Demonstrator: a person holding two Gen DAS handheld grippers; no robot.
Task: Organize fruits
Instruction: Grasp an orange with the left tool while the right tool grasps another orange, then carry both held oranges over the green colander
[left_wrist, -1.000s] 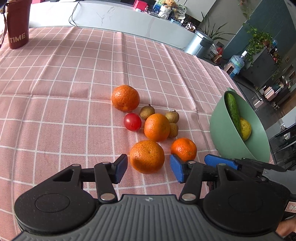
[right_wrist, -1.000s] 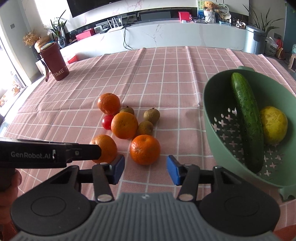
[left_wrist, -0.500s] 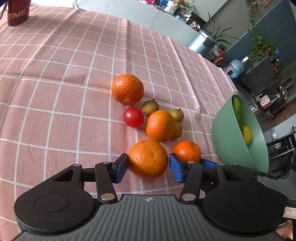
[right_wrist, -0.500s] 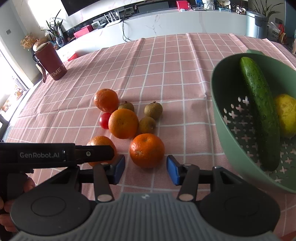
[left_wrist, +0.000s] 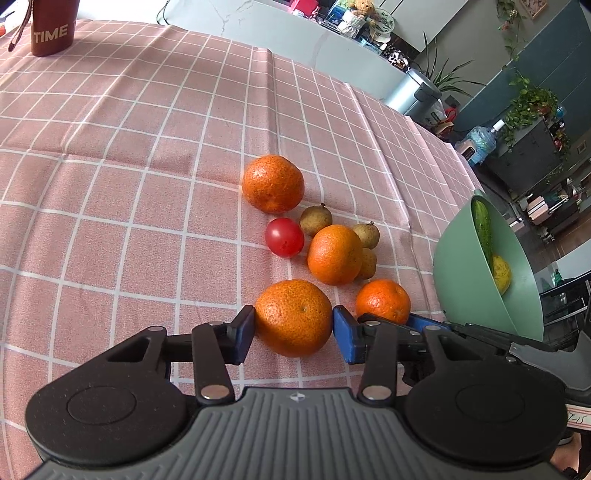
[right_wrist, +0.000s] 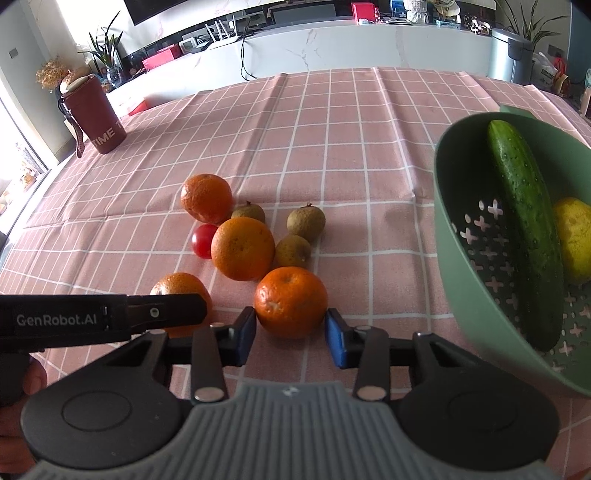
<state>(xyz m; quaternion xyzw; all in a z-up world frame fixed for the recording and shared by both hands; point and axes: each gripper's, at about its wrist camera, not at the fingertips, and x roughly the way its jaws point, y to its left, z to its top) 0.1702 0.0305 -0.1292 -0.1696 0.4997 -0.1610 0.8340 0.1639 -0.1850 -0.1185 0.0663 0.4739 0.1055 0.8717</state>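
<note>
On the pink checked tablecloth lies a cluster of fruit. My left gripper (left_wrist: 293, 329) has the nearest large orange (left_wrist: 293, 317) between its blue pads; its jaws are closing and both pads touch the peel. My right gripper (right_wrist: 290, 332) is closing on a smaller tangerine (right_wrist: 291, 301), pads against its sides. Behind lie two more oranges (left_wrist: 273, 183) (left_wrist: 334, 254), a red tomato (left_wrist: 284, 236) and three small brown fruits (left_wrist: 315, 220). A green strainer bowl (right_wrist: 447, 206) at the right holds a cucumber (right_wrist: 524, 221) and a yellow fruit (right_wrist: 574, 236).
A maroon cup (right_wrist: 94, 114) marked TIME stands at the far left of the table. The bowl tilts close beside my right gripper. The left tool's black body (right_wrist: 103, 317) crosses the right wrist view and hides part of the large orange. The table edge runs behind the bowl.
Both grippers have come forward around their fruit, and both pairs of jaws have narrowed from a wide gap until the pads meet the peel. The other fruit have not moved.
</note>
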